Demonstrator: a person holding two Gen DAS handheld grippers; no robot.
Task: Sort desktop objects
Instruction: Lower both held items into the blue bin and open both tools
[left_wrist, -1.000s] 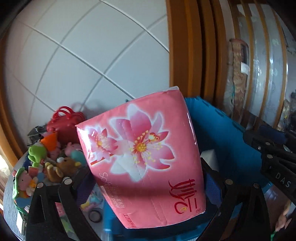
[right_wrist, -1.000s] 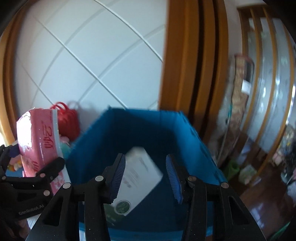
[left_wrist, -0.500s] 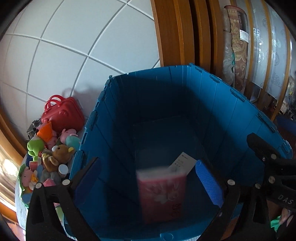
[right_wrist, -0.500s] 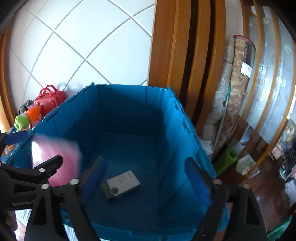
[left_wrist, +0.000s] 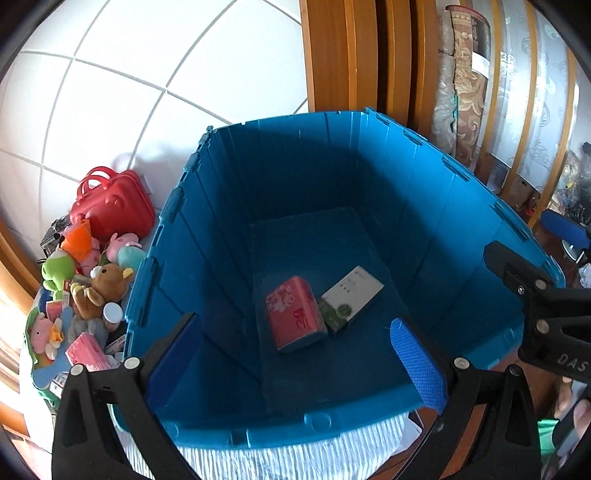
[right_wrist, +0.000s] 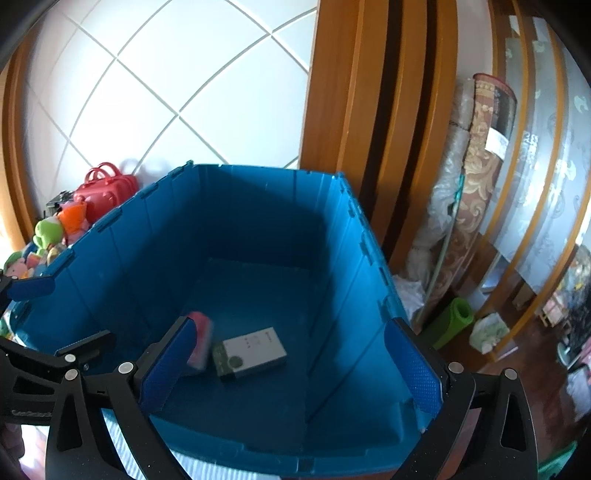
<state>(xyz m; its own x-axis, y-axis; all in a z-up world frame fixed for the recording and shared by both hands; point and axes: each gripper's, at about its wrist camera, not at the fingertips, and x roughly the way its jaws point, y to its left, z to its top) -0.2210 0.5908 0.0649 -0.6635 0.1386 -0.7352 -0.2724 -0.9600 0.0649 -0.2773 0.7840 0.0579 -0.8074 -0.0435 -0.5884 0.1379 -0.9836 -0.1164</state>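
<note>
"DAS" in white on my right gripper (left_wrist: 554, 332) frame. Red characters on pink tissue pack (left_wrist: 295, 317) unreadable; print on white box (left_wrist: 351, 295) too small.

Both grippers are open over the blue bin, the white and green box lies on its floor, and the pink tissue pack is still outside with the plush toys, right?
Not quite. The left wrist view shows the pink tissue pack inside the blue bin, lying on its floor beside the white and green box. The left gripper and right gripper are open.

Blue plastic crate (left_wrist: 436, 206), lid off, ribbed walls. On its floor, near front: pink tissue pack (left_wrist: 295, 314) with flower print, lying flat. Just beside it, to its right, touching: white-and-green flat box (left_wrist: 351, 295), lying flat, angled. Rest of floor bare.
</note>
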